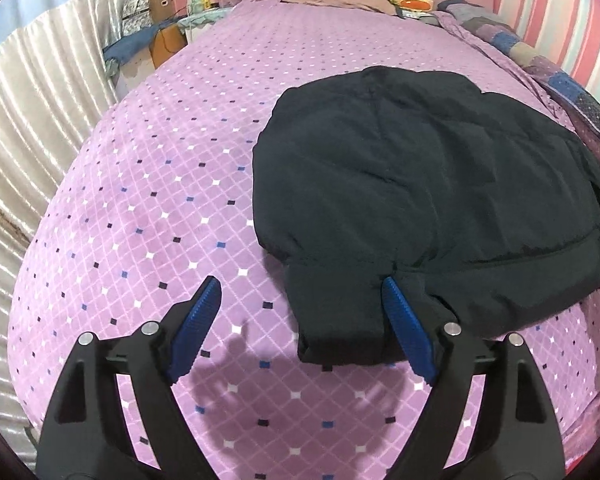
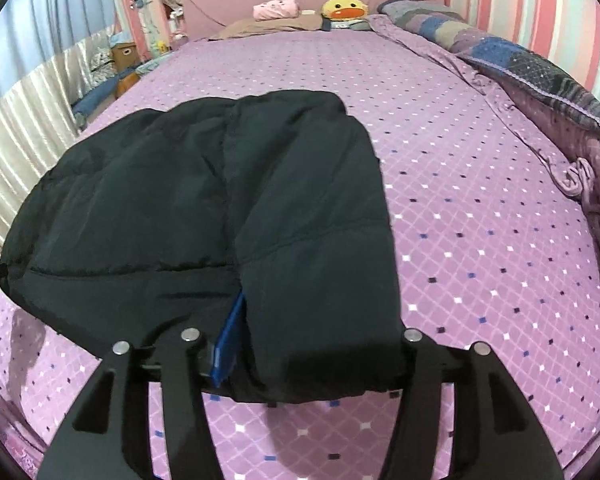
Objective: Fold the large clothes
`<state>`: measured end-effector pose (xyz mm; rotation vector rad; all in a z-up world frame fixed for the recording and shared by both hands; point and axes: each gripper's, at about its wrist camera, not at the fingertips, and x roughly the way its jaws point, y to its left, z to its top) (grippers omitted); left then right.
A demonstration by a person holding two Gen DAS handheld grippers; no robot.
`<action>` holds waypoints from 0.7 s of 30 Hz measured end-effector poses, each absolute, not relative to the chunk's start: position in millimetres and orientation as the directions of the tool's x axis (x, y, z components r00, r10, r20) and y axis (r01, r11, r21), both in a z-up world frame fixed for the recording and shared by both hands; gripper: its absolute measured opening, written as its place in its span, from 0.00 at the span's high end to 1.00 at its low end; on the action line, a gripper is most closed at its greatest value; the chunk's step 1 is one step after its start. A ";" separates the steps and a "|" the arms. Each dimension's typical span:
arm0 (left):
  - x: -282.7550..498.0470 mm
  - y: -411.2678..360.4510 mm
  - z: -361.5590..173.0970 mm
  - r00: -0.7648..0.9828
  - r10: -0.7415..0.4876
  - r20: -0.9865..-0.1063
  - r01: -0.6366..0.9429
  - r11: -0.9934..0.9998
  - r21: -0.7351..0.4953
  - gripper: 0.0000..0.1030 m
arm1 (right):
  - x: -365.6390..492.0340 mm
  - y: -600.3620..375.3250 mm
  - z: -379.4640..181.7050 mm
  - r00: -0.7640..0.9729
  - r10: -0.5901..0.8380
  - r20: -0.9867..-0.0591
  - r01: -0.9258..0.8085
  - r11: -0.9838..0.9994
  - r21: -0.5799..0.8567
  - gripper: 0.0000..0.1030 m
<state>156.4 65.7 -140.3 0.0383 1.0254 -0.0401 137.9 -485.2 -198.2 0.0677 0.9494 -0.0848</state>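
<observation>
A bed with a purple diamond-print sheet (image 1: 148, 216) carries a black padded jacket (image 1: 420, 184), sleeves folded in. The left gripper (image 1: 302, 296) gapes wide beside one cuff (touching nothing); the right gripper (image 2: 316, 320) straddles the other sleeve (image 2: 320, 264), its spread impossible to judge.

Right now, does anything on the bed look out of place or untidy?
Nothing looks damaged or spilled. The black jacket lies partly folded on the purple bedsheet, one sleeve laid over its body. The patchwork quilt sits bunched along the bed's far edge, rumpled but not odd.
</observation>
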 end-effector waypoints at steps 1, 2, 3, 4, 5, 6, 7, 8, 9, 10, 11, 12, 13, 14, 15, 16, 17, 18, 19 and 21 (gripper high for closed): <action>157.7 65.8 -141.8 0.517 -0.015 -0.856 0.048 0.999 0.011 0.20 | 135.5 -489.6 -195.1 0.594 -0.062 -0.802 0.122 0.992 0.013 0.27; 158.5 65.7 -143.1 0.517 -0.012 -0.856 0.046 0.999 0.014 0.20 | 134.0 -493.1 -193.2 0.599 -0.062 -0.798 0.131 0.991 0.021 0.27; 159.2 65.8 -144.5 0.517 -0.007 -0.856 0.046 0.999 0.020 0.20 | 133.4 -500.9 -191.9 0.597 -0.052 -0.800 0.145 0.988 0.044 0.27; 160.0 65.7 -145.6 0.517 -0.004 -0.856 0.046 0.999 0.022 0.20 | 134.3 -505.3 -192.0 0.592 -0.051 -0.804 0.155 0.987 0.052 0.27; 160.8 66.3 -147.0 0.515 -0.003 -0.857 0.045 0.999 0.024 0.20 | 135.2 -508.2 -192.8 0.586 -0.056 -0.809 0.163 0.985 0.050 0.27; 162.0 67.1 -148.9 0.513 0.000 -0.858 0.043 0.999 0.025 0.19 | 137.7 -510.4 -195.7 0.575 -0.064 -0.816 0.165 0.986 0.039 0.27; 163.4 67.7 -150.5 0.511 0.002 -0.860 0.040 0.999 0.026 0.19 | 139.3 -510.6 -198.7 0.566 -0.073 -0.821 0.166 0.986 0.027 0.27; 164.2 68.4 -151.6 0.509 0.003 -0.861 0.038 0.999 0.026 0.19 | 141.7 -510.5 -203.0 0.554 -0.088 -0.828 0.169 0.986 0.009 0.27; 165.3 69.9 -153.8 0.505 0.006 -0.863 0.033 0.999 0.026 0.18 | 143.9 -509.8 -207.5 0.543 -0.107 -0.833 0.176 0.984 -0.012 0.27; 166.0 70.6 -155.6 0.501 0.008 -0.865 0.030 0.999 0.026 0.18 | 145.2 -509.0 -210.5 0.537 -0.119 -0.835 0.179 0.984 -0.026 0.27; 169.1 68.1 -157.9 0.498 0.011 -0.867 0.028 0.999 0.029 0.18 | 146.8 -507.6 -215.1 0.528 -0.141 -0.837 0.185 0.981 -0.049 0.27; 172.3 64.6 -160.0 0.496 0.017 -0.868 0.027 0.999 0.035 0.18 | 147.9 -506.7 -219.6 0.522 -0.156 -0.838 0.191 0.980 -0.063 0.26; 173.9 63.8 -162.6 0.494 0.024 -0.869 0.026 0.999 0.042 0.18 | 148.7 -506.8 -222.9 0.518 -0.165 -0.839 0.197 0.978 -0.071 0.24; 175.9 63.5 -165.7 0.492 0.028 -0.870 0.025 0.999 0.046 0.18 | 149.2 -507.1 -227.5 0.513 -0.172 -0.841 0.204 0.976 -0.075 0.23; 178.2 63.7 -169.4 0.486 0.028 -0.873 0.023 0.999 0.045 0.17 | 149.1 -508.9 -232.2 0.509 -0.176 -0.843 0.213 0.974 -0.075 0.21; 180.1 63.7 -172.3 0.482 0.026 -0.876 0.022 0.999 0.042 0.17 | 149.5 -511.0 -234.8 0.506 -0.175 -0.845 0.219 0.973 -0.071 0.19; 181.6 64.2 -174.9 0.477 0.024 -0.879 0.022 0.999 0.039 0.17 | 150.0 -513.4 -238.0 0.502 -0.169 -0.848 0.224 0.973 -0.061 0.19; 183.7 64.1 -178.1 0.473 0.022 -0.881 0.023 0.999 0.037 0.17 | 150.6 -515.6 -242.3 0.500 -0.158 -0.851 0.231 0.972 -0.045 0.19; 186.3 63.5 -181.0 0.470 0.022 -0.882 0.023 0.999 0.037 0.17 | 150.9 -516.9 -243.7 0.501 -0.157 -0.851 0.234 0.971 -0.041 0.17; 190.0 62.1 -186.3 0.469 0.030 -0.882 0.025 0.999 0.048 0.16 | 151.9 -517.4 -248.4 0.503 -0.167 -0.848 0.237 0.970 -0.051 0.14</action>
